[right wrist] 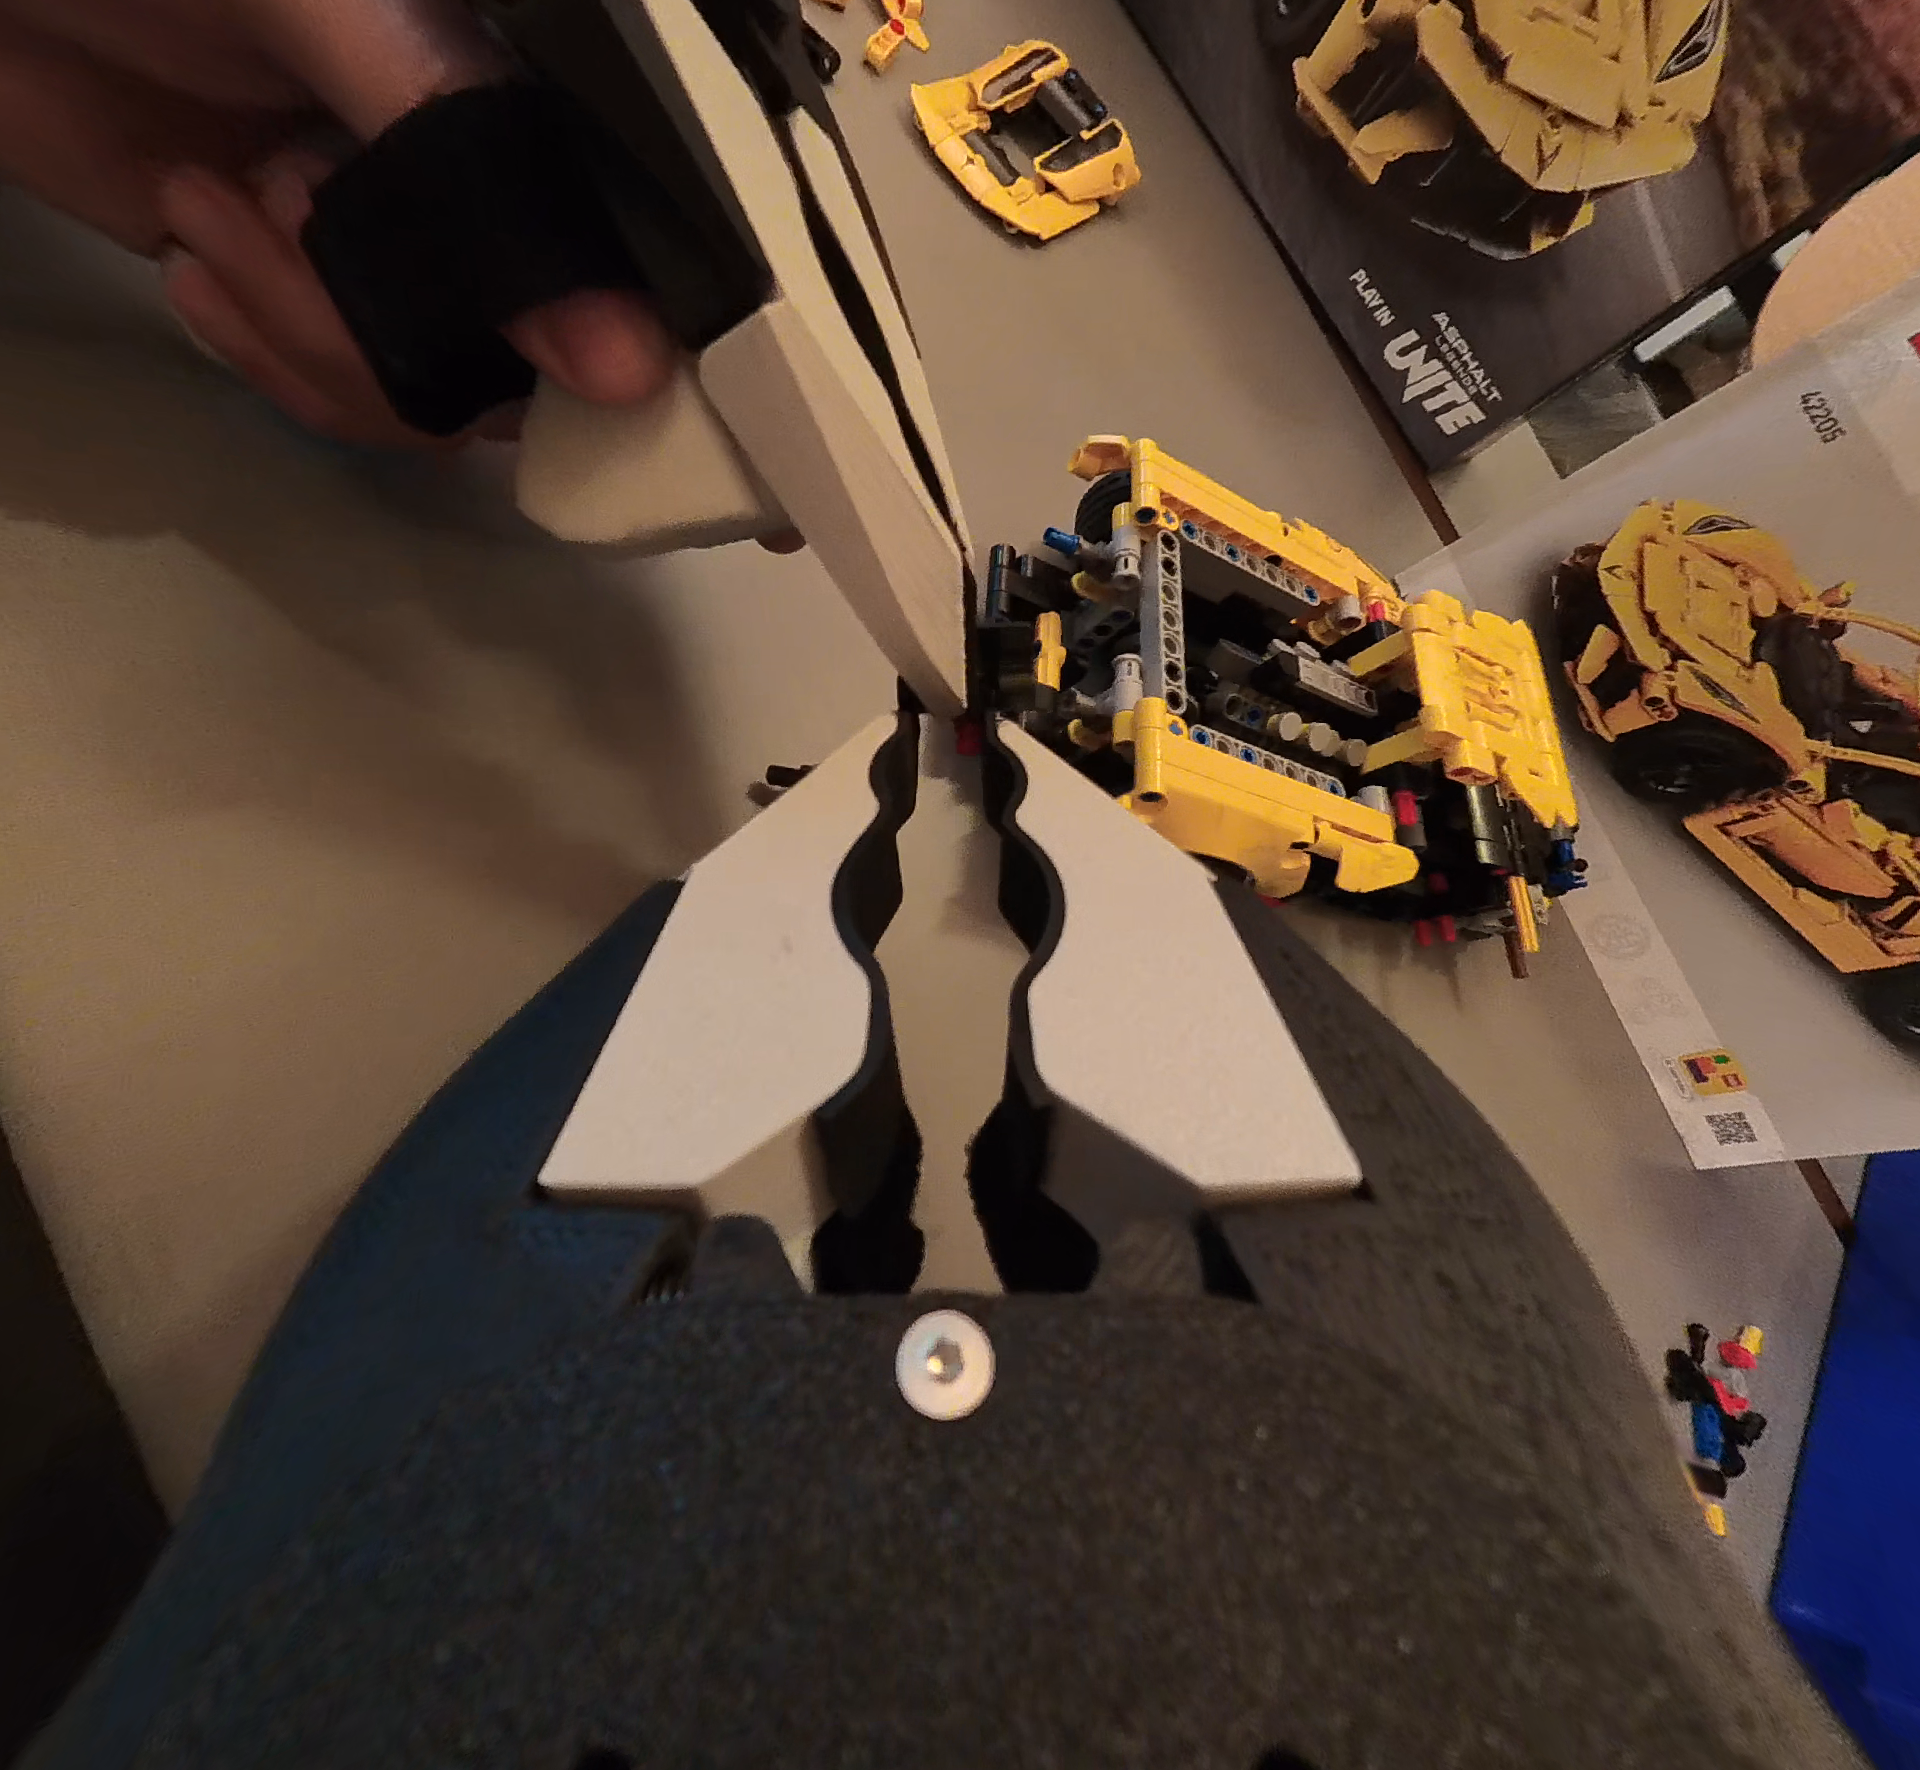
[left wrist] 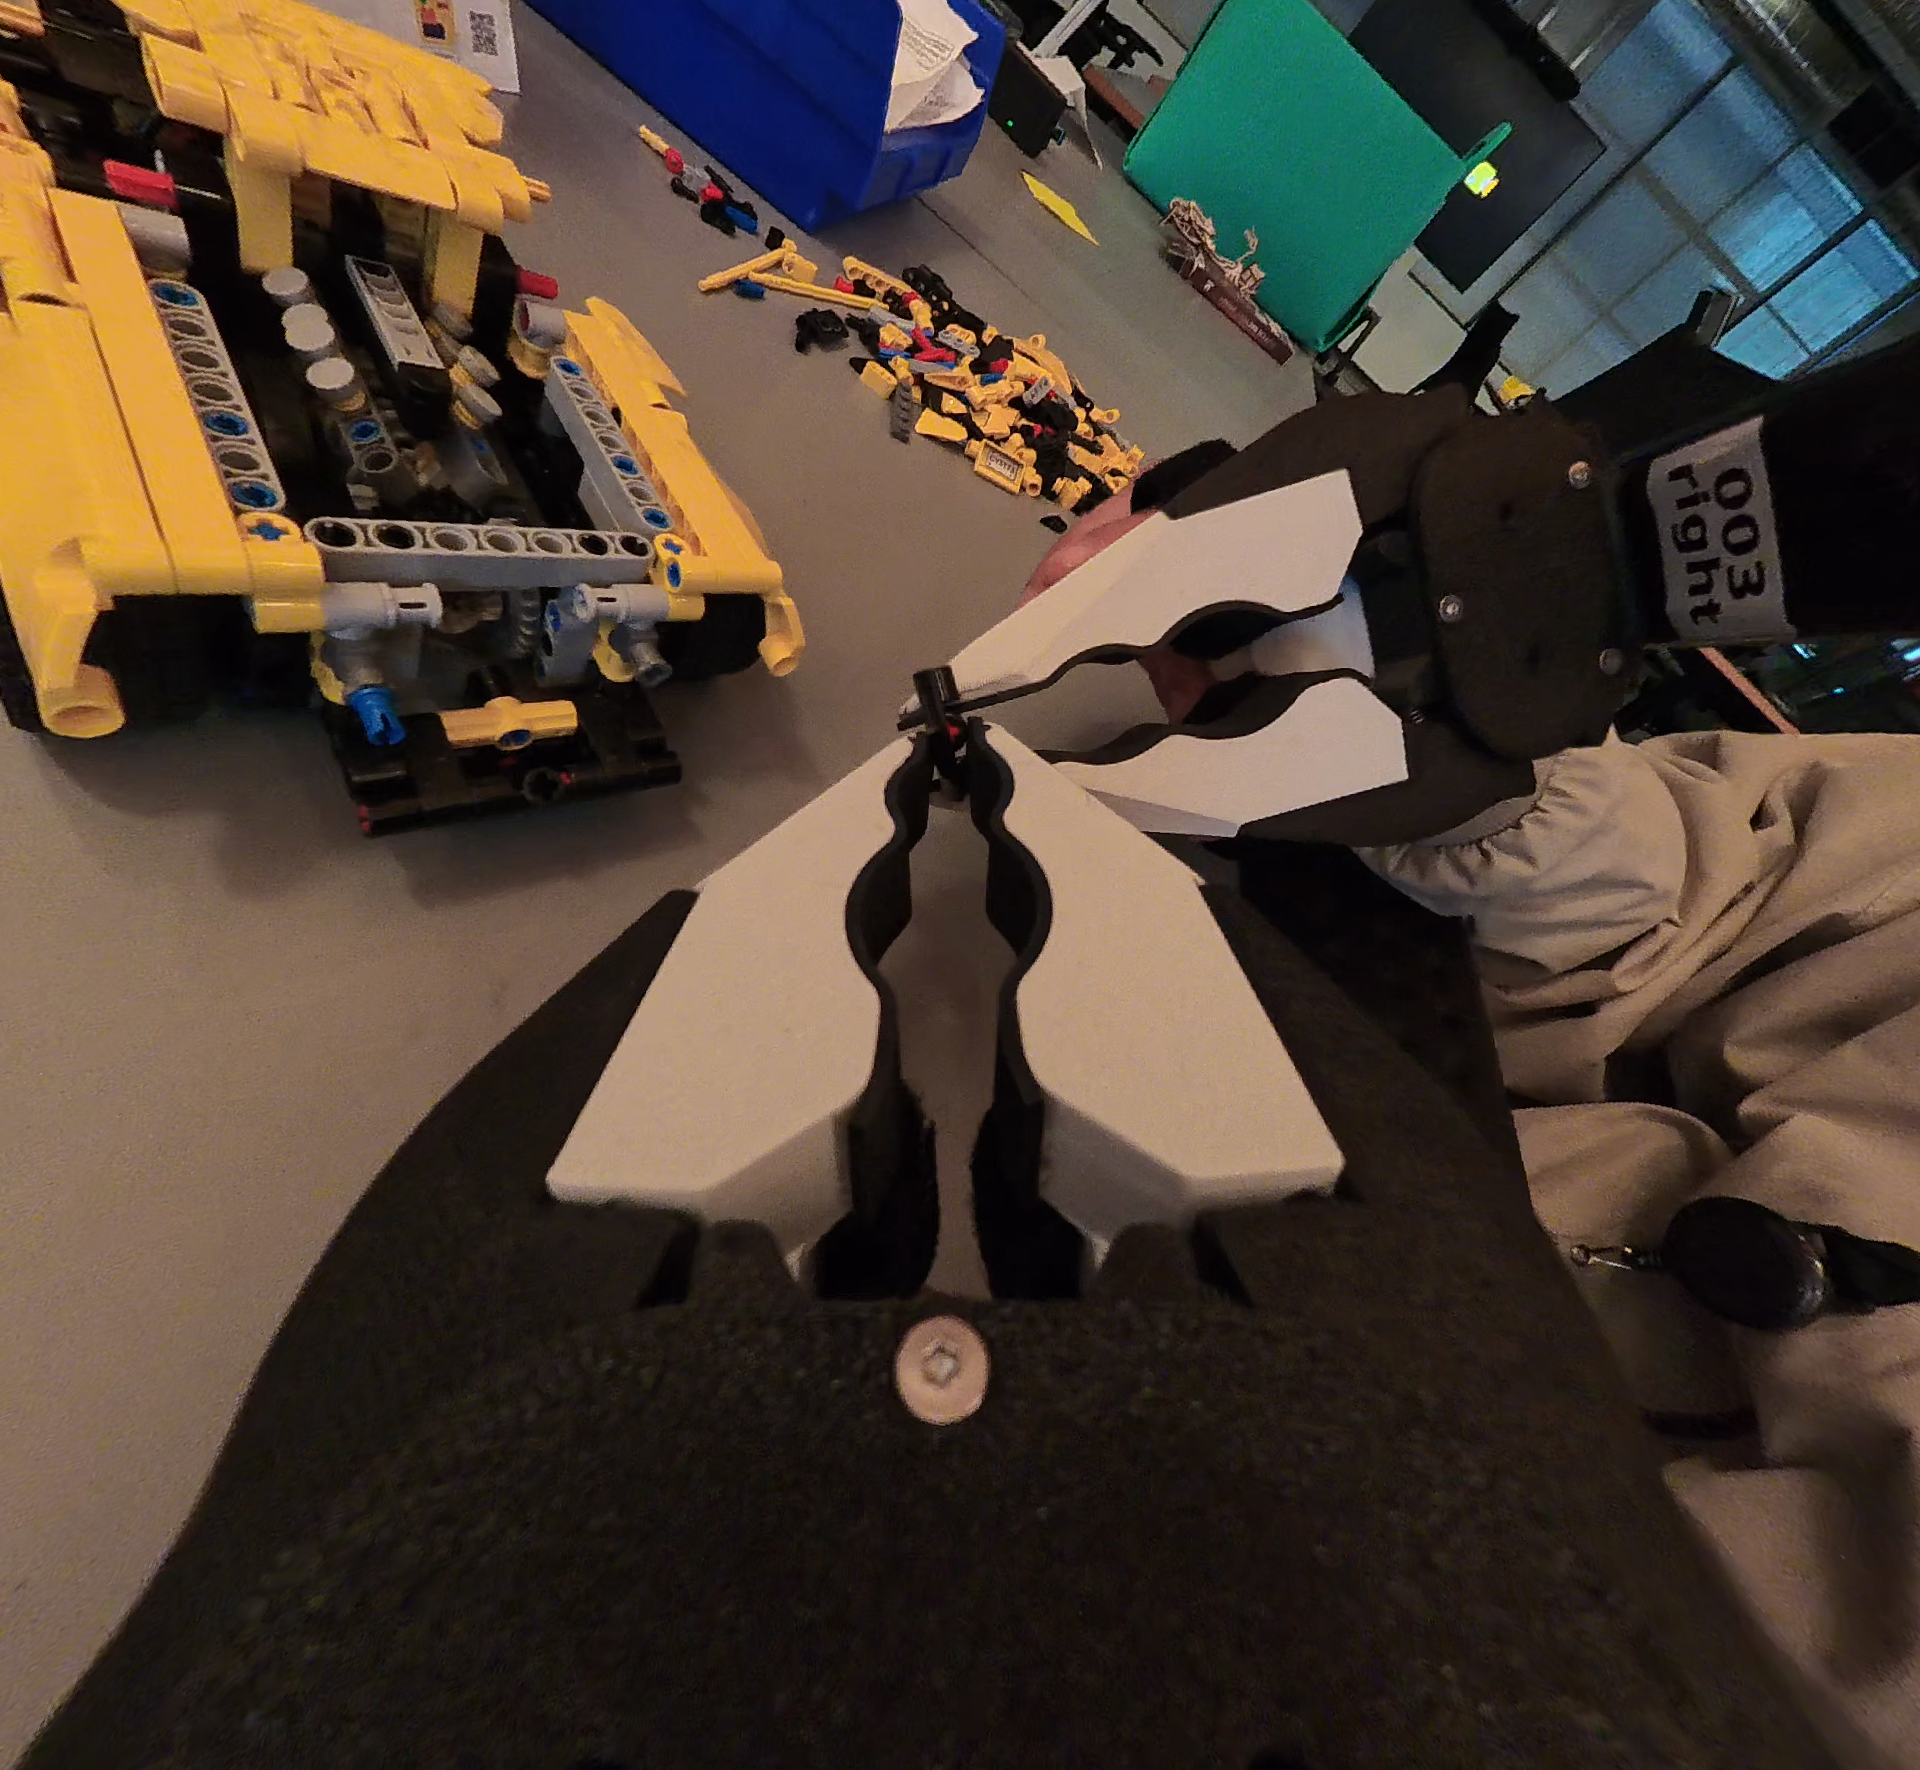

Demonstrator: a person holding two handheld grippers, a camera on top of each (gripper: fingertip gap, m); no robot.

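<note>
My left gripper (left wrist: 945, 752) and my right gripper (left wrist: 928, 697) meet tip to tip just above the grey table. The left one is shut on a small black and red connector (left wrist: 949, 738). The right one comes in from the right and is shut on a small black pin (left wrist: 932, 681) that touches the connector. In the right wrist view my right gripper (right wrist: 948, 733) is at centre, with the red bit of the connector (right wrist: 966, 735) at its tips. The left gripper (right wrist: 961, 681) slants down from the upper left, held by a hand (right wrist: 208, 110).
A half-built yellow brick car (left wrist: 364, 432) stands left of the grippers, also seen in the right wrist view (right wrist: 1299, 712). Beyond are a pile of loose pieces (left wrist: 987, 390), a blue bin (left wrist: 748, 27), a yellow sub-assembly (right wrist: 1029, 141), the set's box (right wrist: 1455, 110) and a booklet (right wrist: 1714, 785). My two grippers' fingertips are within a few centimetres of each other.
</note>
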